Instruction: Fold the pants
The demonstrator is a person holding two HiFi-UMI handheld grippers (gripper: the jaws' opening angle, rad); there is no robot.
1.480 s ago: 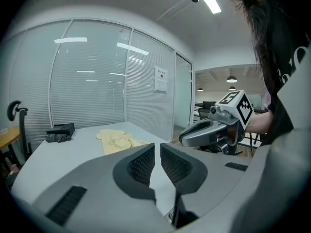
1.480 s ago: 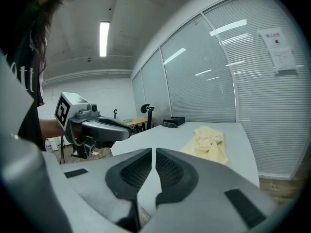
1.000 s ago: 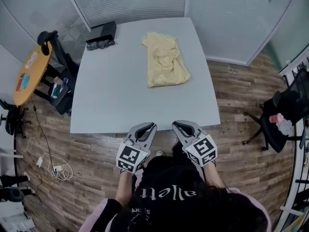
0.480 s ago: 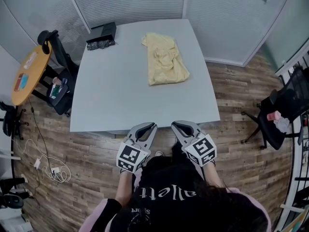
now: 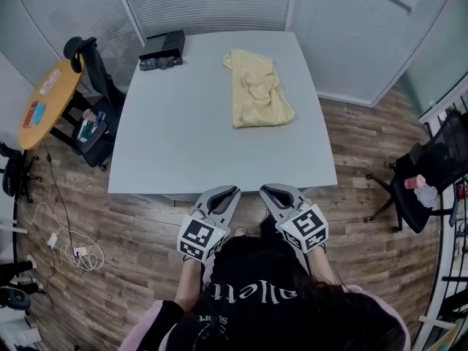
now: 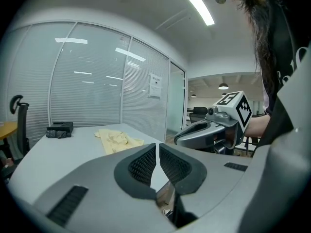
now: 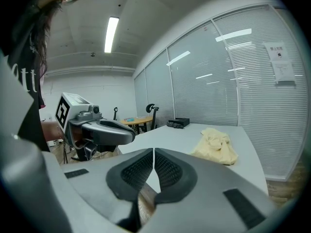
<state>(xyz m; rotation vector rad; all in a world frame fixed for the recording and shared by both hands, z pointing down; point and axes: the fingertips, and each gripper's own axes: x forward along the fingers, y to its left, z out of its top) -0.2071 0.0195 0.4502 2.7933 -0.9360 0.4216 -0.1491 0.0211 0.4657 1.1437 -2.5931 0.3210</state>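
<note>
Head view: left gripper (image 5: 228,192) and right gripper (image 5: 268,191) are hovering closed and empty, pants (image 5: 259,90) lying untouched well ahead on tabletop (image 5: 183,141), so probably approaching, needing a forward reach.

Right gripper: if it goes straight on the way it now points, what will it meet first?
The right gripper would probably meet the bare top of the grey table first, left of the yellow pants; depth is unclear.
</note>
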